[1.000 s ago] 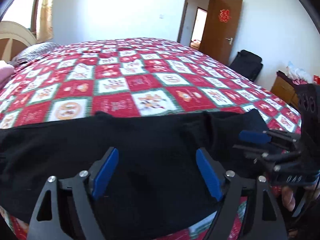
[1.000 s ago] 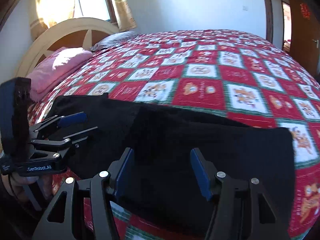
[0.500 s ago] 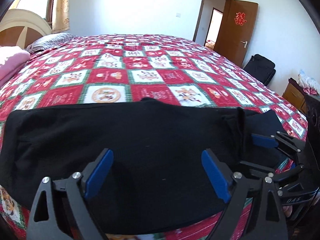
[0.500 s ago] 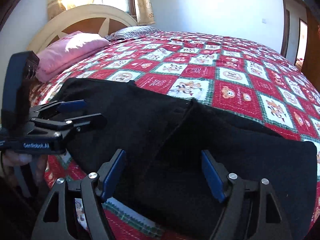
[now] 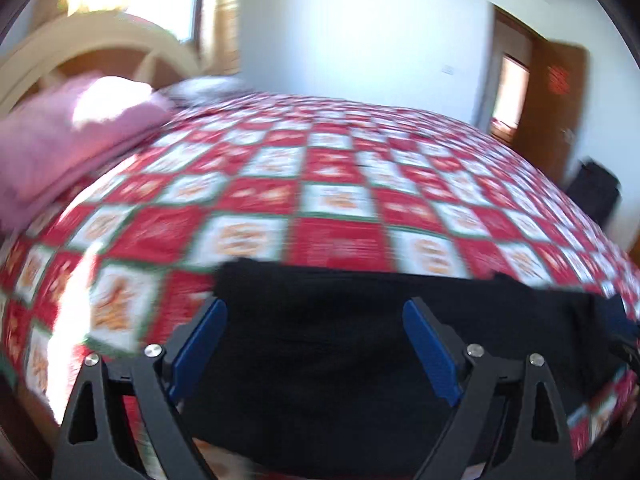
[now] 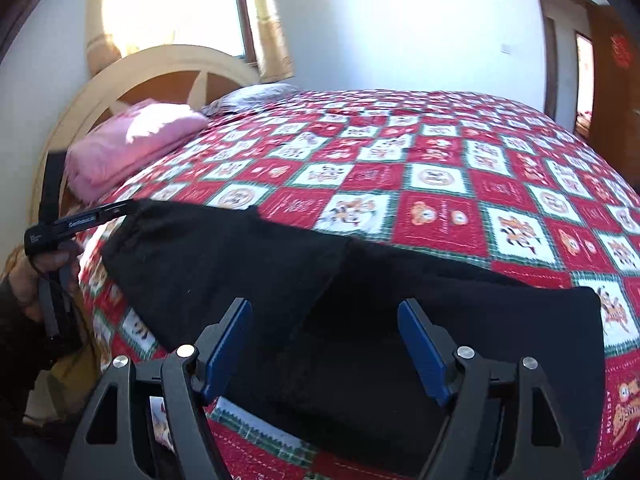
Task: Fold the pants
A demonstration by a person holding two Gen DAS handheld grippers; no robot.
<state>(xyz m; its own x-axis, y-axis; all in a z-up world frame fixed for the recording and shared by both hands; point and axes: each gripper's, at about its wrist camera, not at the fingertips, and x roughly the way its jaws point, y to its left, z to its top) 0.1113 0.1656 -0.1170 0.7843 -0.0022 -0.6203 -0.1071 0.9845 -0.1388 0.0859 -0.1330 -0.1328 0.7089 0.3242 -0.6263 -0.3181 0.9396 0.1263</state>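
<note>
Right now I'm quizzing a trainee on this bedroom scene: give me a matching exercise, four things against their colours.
Things:
1. pants
2. folded blanket
3. bedspread
4. headboard

Colours:
A. red and white checks
B. cream and brown
C. black
D. pink

Pairs: 1-C, 2-D, 3-A, 4-B

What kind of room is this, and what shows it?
Most likely a home bedroom: a large bed with a red patchwork quilt, a curved wooden headboard with a pink pillow beside it, and a curtained window.
</note>
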